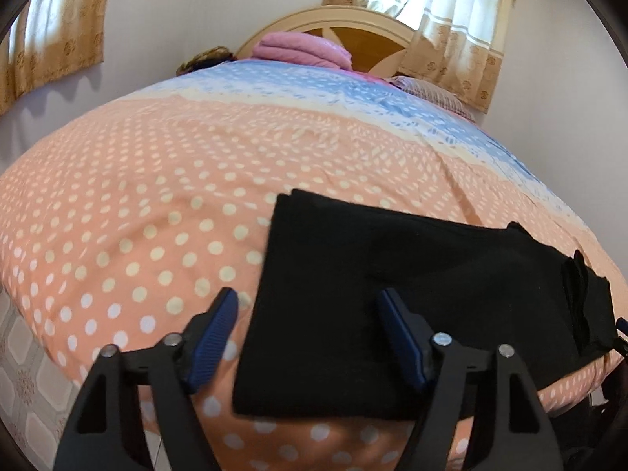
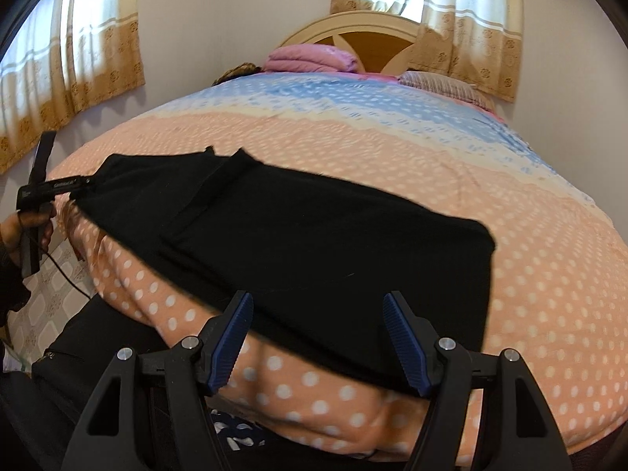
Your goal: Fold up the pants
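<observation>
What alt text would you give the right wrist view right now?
Black pants lie folded across the near edge of a peach polka-dot bedspread, with the right gripper open just above them. The left gripper shows at far left; a headboard stands behind.

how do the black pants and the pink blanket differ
The pants are black and lie spread flat in a thin layer near the bed's foot edge, close to both open grippers. The pink blanket is folded into a thick bundle far off at the headboard. Both rest on the dotted bedspread, and neither is held.
</observation>
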The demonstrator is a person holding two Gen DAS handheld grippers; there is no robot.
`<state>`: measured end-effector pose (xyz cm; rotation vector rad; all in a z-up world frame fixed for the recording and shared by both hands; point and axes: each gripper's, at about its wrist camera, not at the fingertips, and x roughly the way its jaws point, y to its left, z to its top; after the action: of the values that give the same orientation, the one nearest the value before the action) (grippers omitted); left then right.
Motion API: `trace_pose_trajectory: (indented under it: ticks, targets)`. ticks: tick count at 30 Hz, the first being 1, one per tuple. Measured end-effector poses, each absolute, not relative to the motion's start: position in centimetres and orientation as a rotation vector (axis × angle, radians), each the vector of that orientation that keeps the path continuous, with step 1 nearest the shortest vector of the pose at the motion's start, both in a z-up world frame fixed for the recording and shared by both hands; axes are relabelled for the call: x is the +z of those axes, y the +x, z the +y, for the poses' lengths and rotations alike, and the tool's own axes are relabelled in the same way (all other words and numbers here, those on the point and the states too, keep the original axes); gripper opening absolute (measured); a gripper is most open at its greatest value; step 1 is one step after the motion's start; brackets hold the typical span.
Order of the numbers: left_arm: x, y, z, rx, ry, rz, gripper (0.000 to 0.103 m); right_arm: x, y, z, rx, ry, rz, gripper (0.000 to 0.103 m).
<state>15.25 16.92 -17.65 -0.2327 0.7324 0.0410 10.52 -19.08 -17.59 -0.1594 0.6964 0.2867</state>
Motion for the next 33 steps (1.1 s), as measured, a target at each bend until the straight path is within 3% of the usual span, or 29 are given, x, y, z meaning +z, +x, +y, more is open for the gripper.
trace_pose_trajectory:
  ticks: [7,12,15,17,20,22,24,25,33]
  targets:
    - [-17.7,15.8,17.7,0.011,-0.239,0.733,0.062,-18.5,11.0,-18.1,0.297,-0.147,0.72,0.07]
    - [-17.1,15.8,17.9,-0.011,-0.273,0.727,0.039,-18.7,10.8,-17.6,0.304,-0.151,0.717,0.07]
    - [-17.2,15.8,18.0,0.0,-0.276,0.716,0.039,-19.0,10.7,-17.5,0.306,-0.15,0.725,0.07]
    - [-17.8,16.1,18.3,0.003,-0.286,0.714,0.048,-19.1,10.8,-17.4,0.305,-0.156,0.727,0.07]
    - [-18.0,16.3,18.9,-0.01,-0.336,0.703,0.049,-19.2,10.6,-17.2,0.303,-0.159,0.728,0.07]
    - [-18.0,16.2,19.1,-0.024,-0.35,0.704,0.045,-19.3,10.6,-17.2,0.303,-0.156,0.727,0.07]
    - [-17.8,16.1,19.3,-0.062,-0.367,0.702,0.026,-19.2,10.7,-17.2,0.303,-0.155,0.726,0.07]
    - [-17.7,15.9,19.5,-0.099,-0.401,0.695,0.023,-19.2,10.7,-17.2,0.303,-0.153,0.724,0.07]
    - [-15.6,14.4,19.4,-0.161,-0.512,0.582,0.021,-18.9,10.9,-17.9,0.288,-0.127,0.713,0.07]
